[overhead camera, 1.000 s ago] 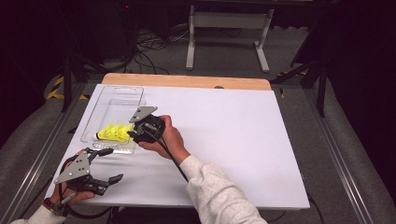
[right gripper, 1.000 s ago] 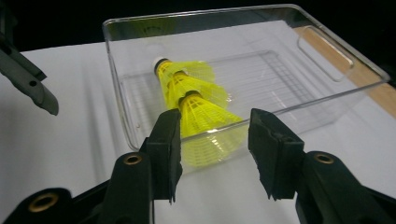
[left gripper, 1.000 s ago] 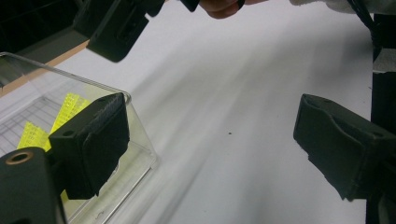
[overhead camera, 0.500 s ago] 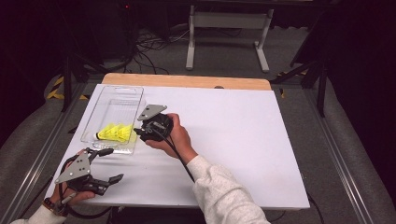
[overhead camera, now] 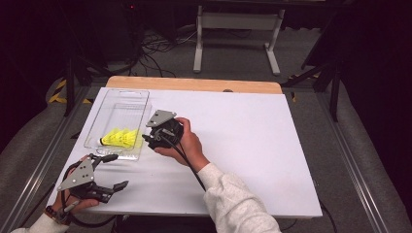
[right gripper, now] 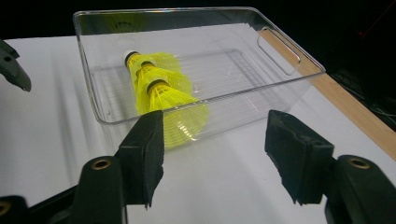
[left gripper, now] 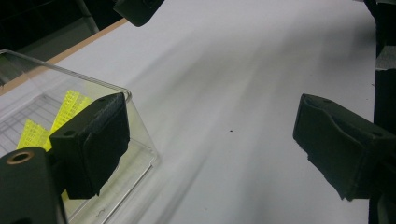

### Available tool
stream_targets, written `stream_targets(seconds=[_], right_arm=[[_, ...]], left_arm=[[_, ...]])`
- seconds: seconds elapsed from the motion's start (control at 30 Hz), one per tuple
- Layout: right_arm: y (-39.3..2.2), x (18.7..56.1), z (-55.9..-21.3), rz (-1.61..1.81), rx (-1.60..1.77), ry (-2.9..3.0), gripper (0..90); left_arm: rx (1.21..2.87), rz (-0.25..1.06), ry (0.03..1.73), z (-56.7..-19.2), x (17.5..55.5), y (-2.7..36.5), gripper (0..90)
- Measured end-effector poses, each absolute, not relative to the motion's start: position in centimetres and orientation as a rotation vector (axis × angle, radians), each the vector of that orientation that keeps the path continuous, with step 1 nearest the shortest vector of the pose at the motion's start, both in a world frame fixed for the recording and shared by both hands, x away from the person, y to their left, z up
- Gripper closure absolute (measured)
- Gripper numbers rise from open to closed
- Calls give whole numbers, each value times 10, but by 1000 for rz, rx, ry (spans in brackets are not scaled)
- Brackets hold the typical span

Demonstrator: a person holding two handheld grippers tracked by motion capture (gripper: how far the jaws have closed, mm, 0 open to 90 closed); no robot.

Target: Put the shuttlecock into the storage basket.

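Lying in the clear tray [right gripper: 299, 70], the nested yellow shuttlecocks [right gripper: 161, 91] face the right gripper [right gripper: 215, 144], its empty jaws just opening; the left gripper [overhead camera: 109, 170] gapes empty by the tray's corner.

Shuttlecocks [overhead camera: 119, 138] lie stacked inside the tray [overhead camera: 127, 95] at the table's [overhead camera: 252, 141] left side.
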State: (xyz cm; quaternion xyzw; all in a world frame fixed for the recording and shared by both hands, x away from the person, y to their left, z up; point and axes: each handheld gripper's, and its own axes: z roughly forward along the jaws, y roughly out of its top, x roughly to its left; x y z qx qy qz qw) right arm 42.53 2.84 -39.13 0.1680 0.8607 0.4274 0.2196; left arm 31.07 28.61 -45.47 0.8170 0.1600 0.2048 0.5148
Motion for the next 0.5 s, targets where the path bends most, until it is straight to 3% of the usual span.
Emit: stream_targets(seconds=[0.5], right_arm=[[18, 424, -395, 1171, 491, 2347, 242]], left_arm=[[1964, 490, 388, -455, 311, 286, 115]])
